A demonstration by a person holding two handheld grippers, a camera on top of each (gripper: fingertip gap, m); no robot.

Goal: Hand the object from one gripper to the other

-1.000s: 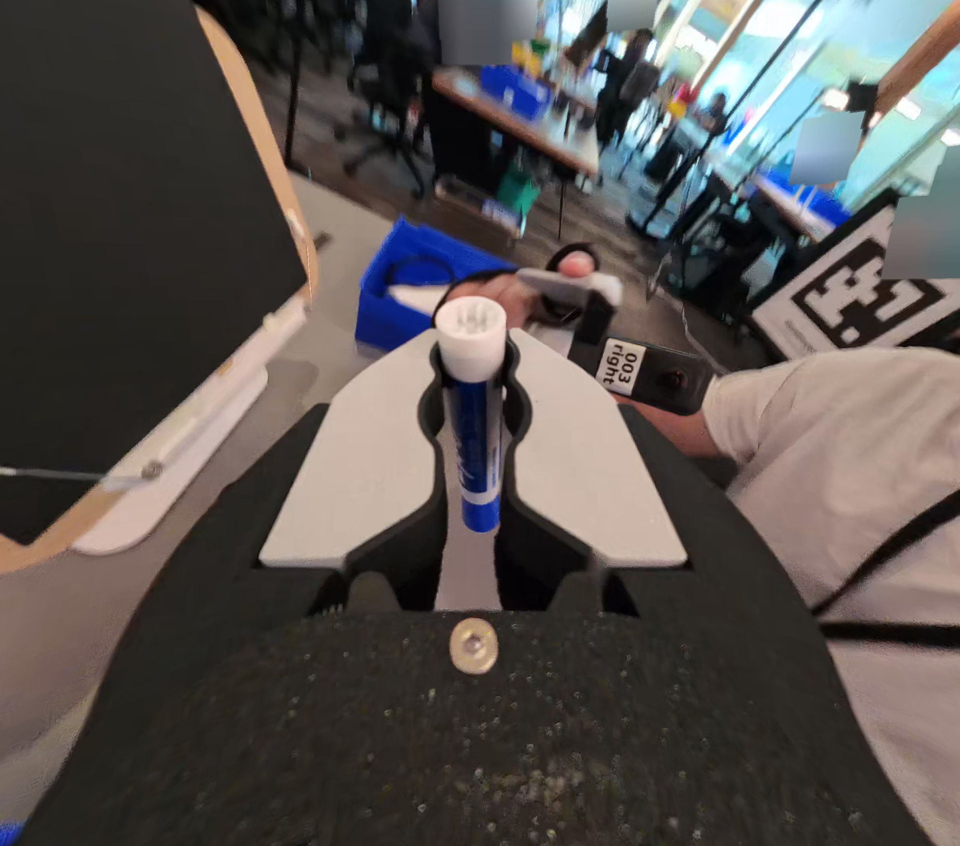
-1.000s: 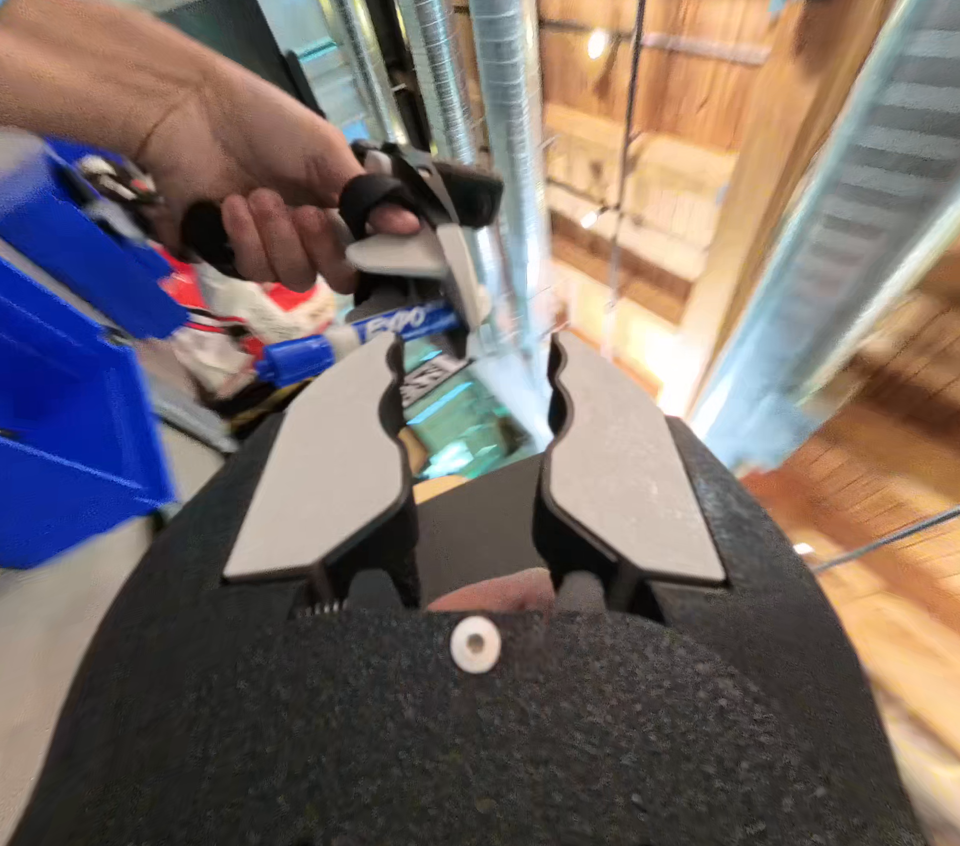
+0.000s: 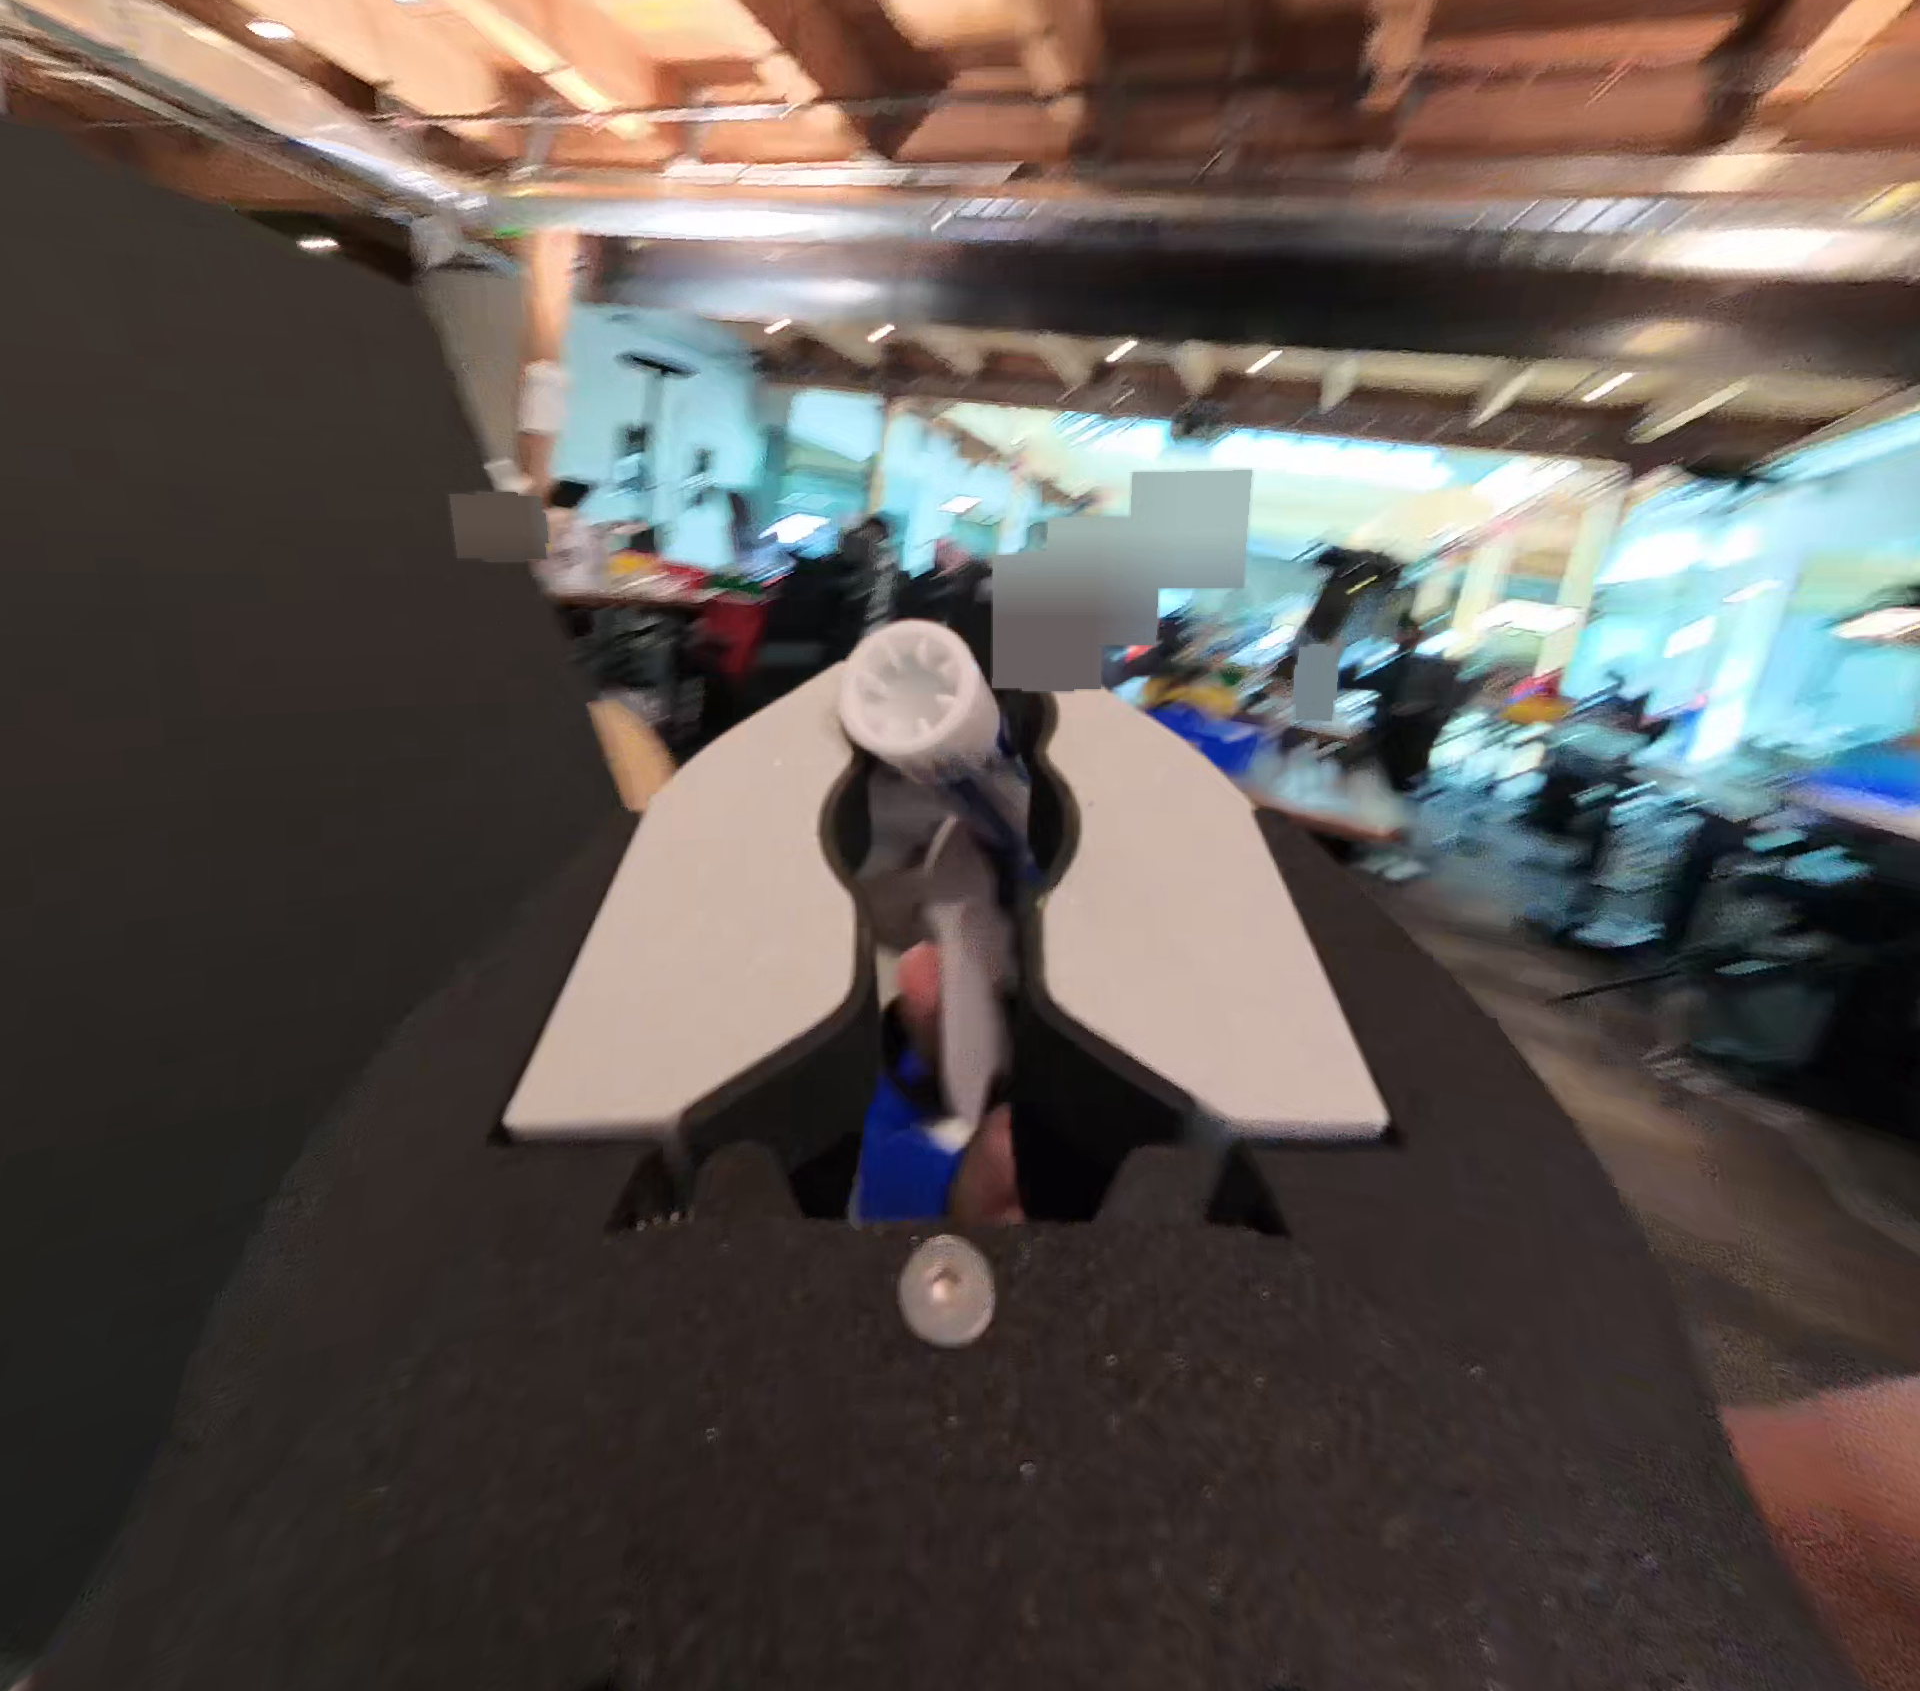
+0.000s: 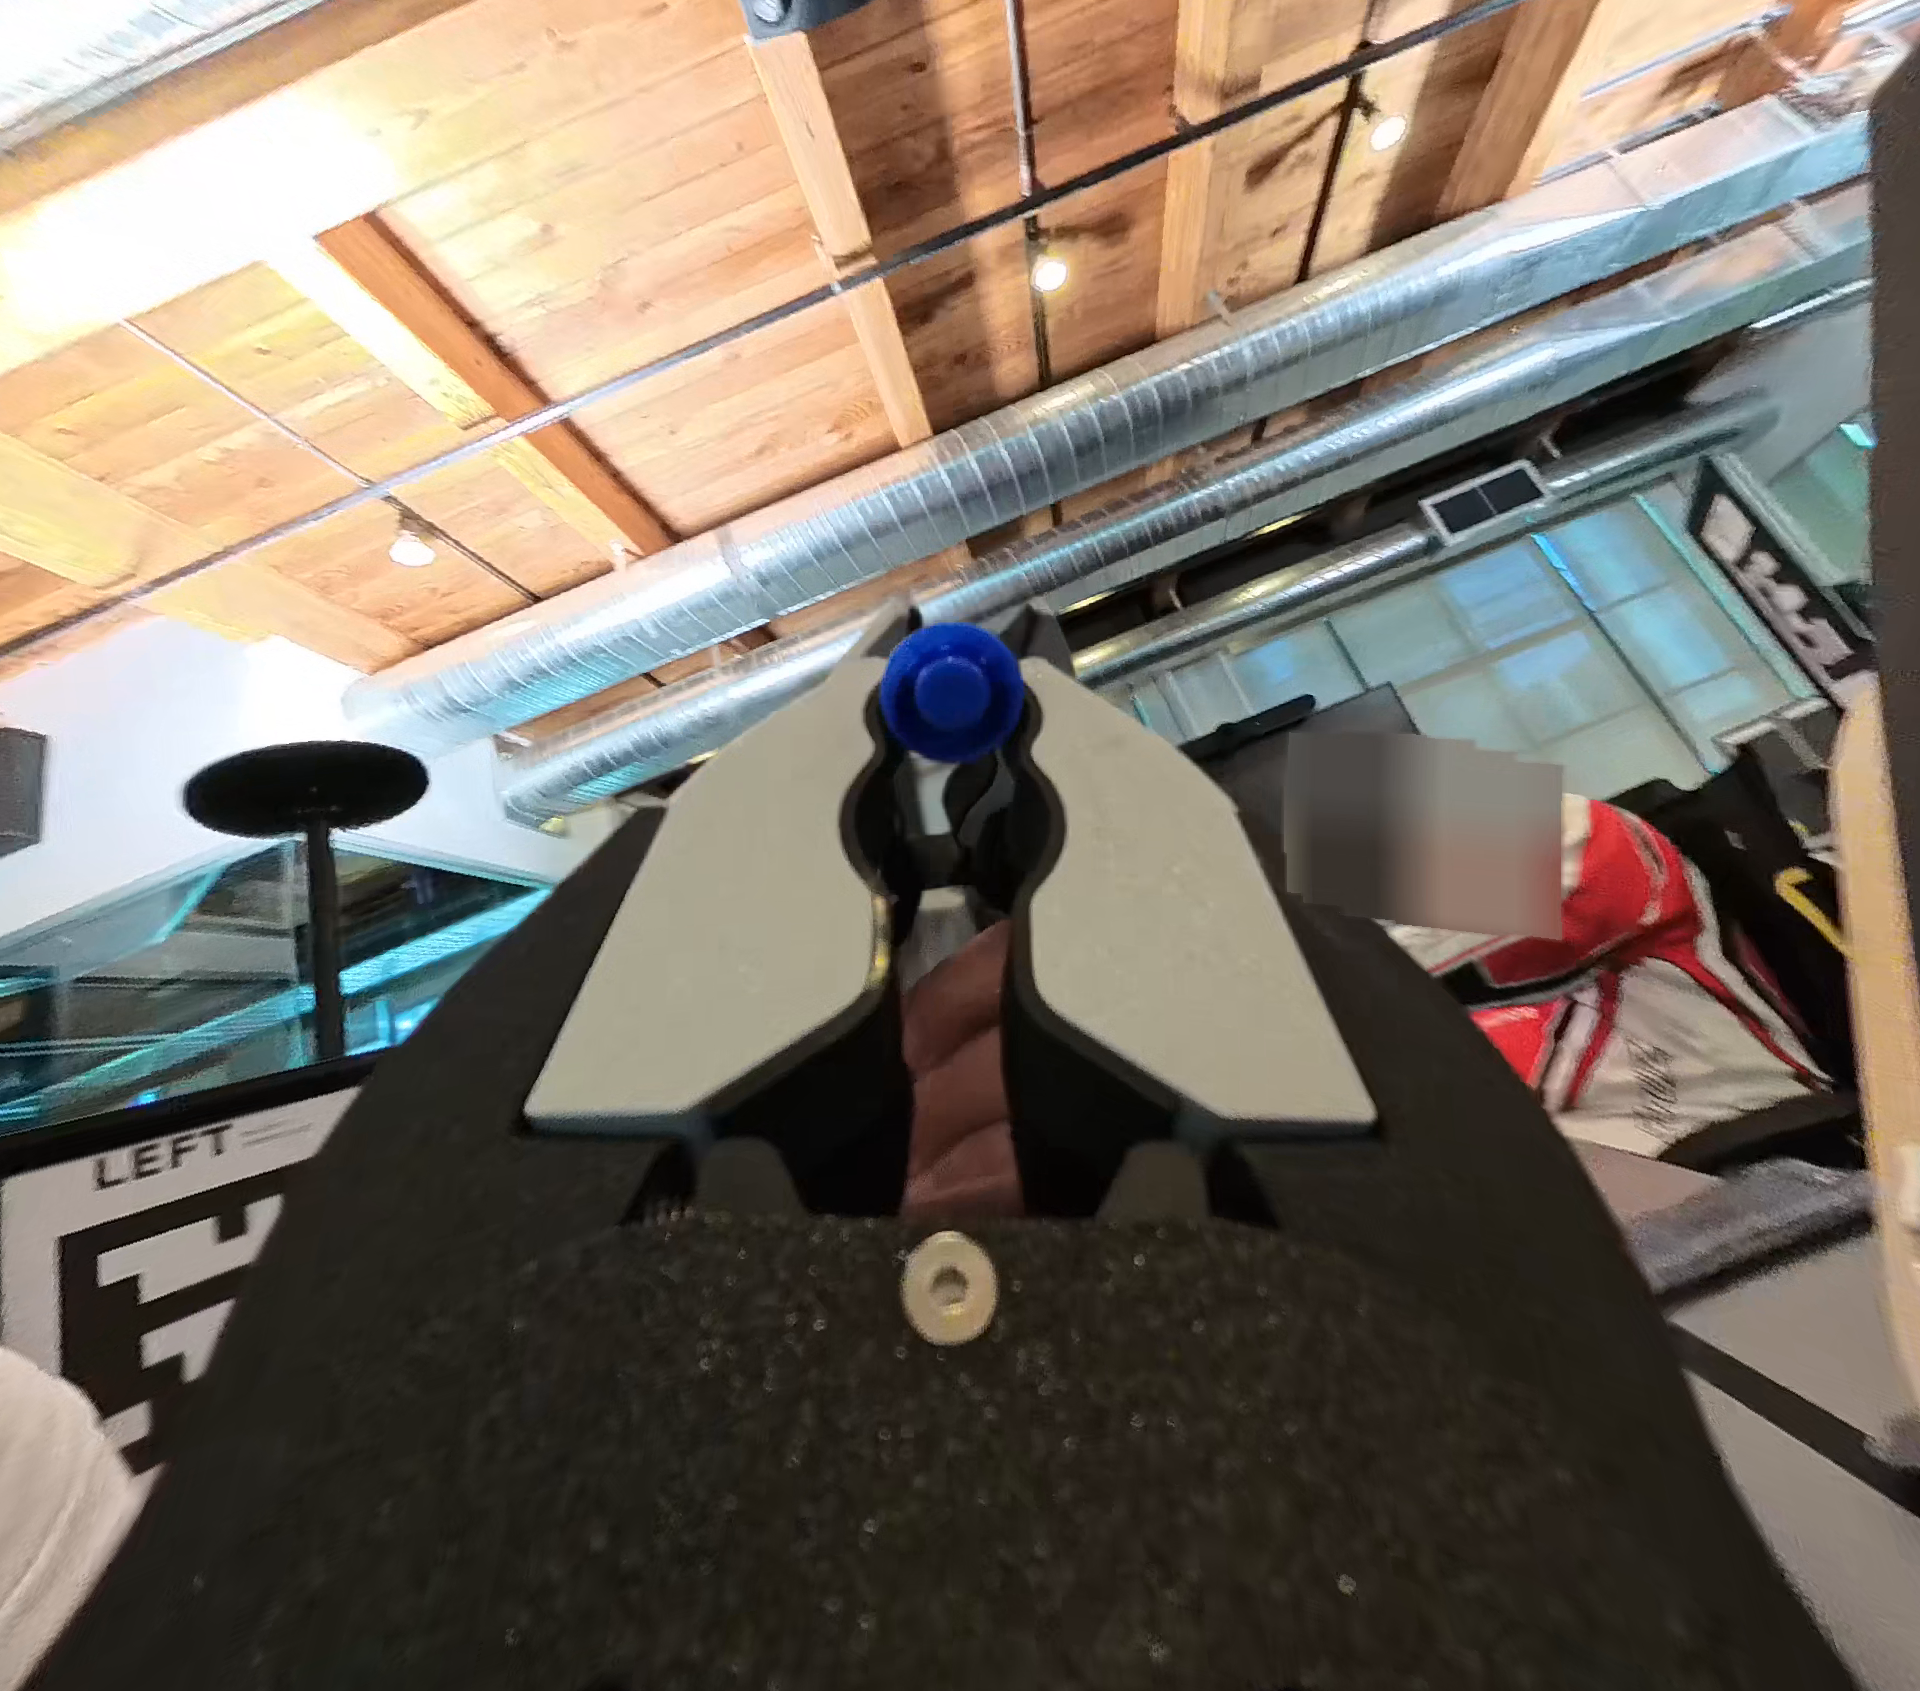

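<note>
Both handheld grippers tilt upward toward the ceiling. The left gripper (image 3: 940, 727) has its grey jaws drawn in, a narrow gap between them, the tips pinching the white end of the marker (image 3: 914, 701), which leans to the left in the left wrist view. The right gripper (image 4: 951, 711) likewise holds its jaws close together, the tips closed around the marker's blue cap end. Through the gap between the right gripper's jaws, a hand (image 4: 951, 1070) shows close behind them, fingers curled. Part of a finger shows behind the left jaws too.
</note>
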